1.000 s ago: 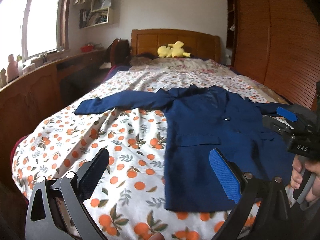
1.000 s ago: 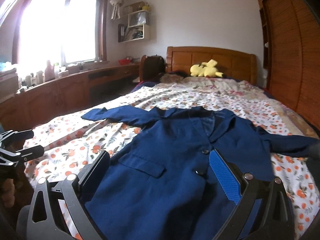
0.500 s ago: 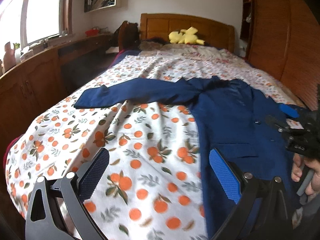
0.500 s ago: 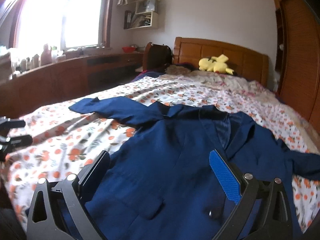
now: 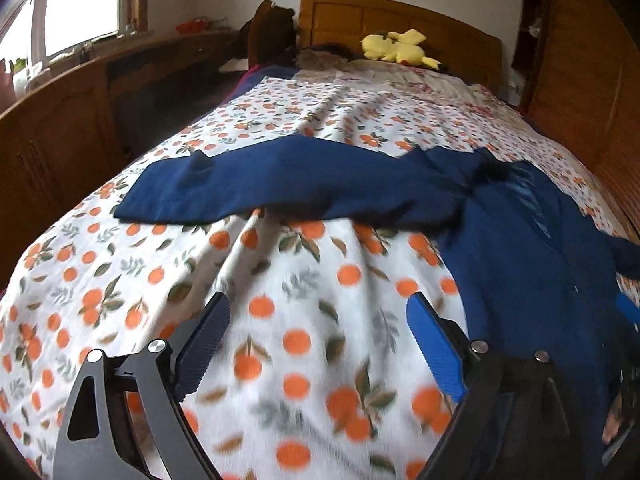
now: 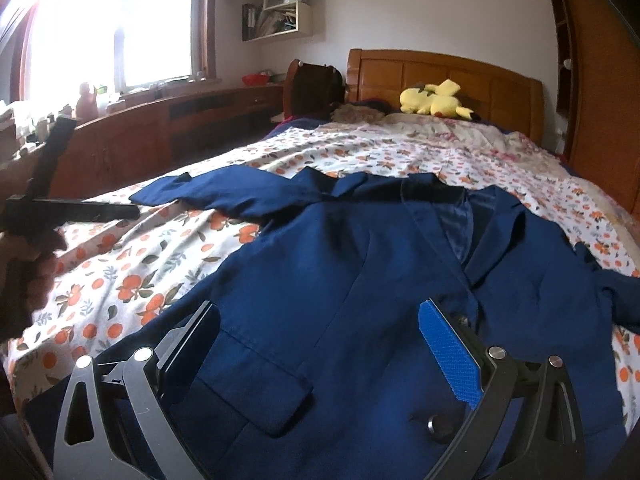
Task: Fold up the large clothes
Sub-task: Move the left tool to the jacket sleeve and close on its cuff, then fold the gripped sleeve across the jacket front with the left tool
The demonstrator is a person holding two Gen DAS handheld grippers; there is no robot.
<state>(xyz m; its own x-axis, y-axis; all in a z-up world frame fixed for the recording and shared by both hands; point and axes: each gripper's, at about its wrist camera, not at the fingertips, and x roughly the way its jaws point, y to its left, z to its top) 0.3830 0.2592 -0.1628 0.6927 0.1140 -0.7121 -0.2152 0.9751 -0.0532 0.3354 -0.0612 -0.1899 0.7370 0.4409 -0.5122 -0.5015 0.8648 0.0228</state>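
Ahead, jacket sleeve [image 5: 280,188] beyond left jaws.

Bedroom, white walls [image 6: 440,4]; bright window [image 6: 108,28] at left floods daylight, bottles on sill. Long wooden cabinet run [image 6: 160,136] under window. Bed [image 5: 304,352] with orange-print sheet, wooden headboard [image 6: 440,76], yellow plush toy [image 6: 434,100] at the pillows. Wall shelf [image 6: 280,12] with books; wooden wardrobe [image 6: 600,92] at right

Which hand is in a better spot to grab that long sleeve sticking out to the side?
Probably the left. The left gripper, jaws open and just closing slightly with nothing between them, faces the outstretched sleeve over the bedspread. The right gripper hovers over the jacket front.
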